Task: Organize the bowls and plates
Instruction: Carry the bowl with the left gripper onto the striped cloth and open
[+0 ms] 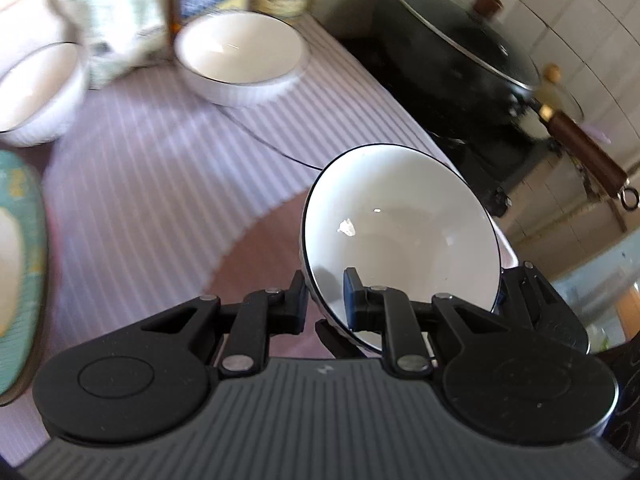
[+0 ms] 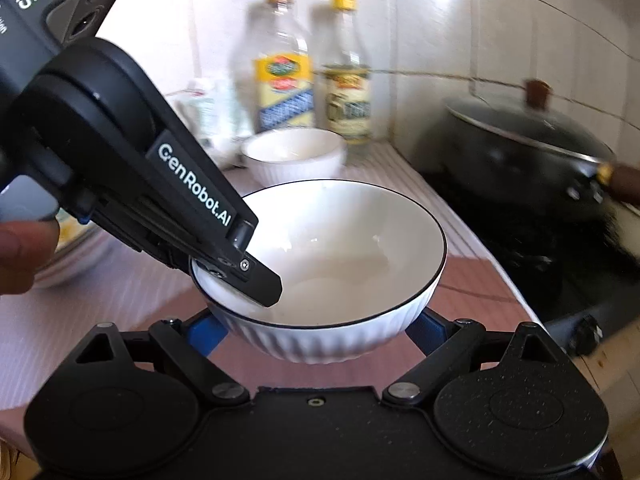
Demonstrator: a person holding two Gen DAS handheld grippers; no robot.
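Observation:
A white ribbed bowl (image 1: 400, 232) with a thin black rim hangs tilted over the striped mat. My left gripper (image 1: 326, 304) is shut on its near rim, one finger inside and one outside. In the right wrist view the same bowl (image 2: 340, 248) sits between my right gripper's (image 2: 318, 332) blue pads, which press its lower wall on both sides. My left gripper (image 2: 240, 276) reaches in from the upper left and clamps the rim. Two more white bowls (image 1: 240, 56) (image 1: 36, 88) stand on the mat farther back.
A black lidded wok (image 1: 460, 52) with a brown handle sits on the stove to the right. Two bottles (image 2: 284, 68) (image 2: 348, 72) and a bag (image 1: 116, 20) stand at the tiled wall. A teal plate (image 1: 20, 260) lies at the left edge. A person's finger (image 2: 20, 256) shows.

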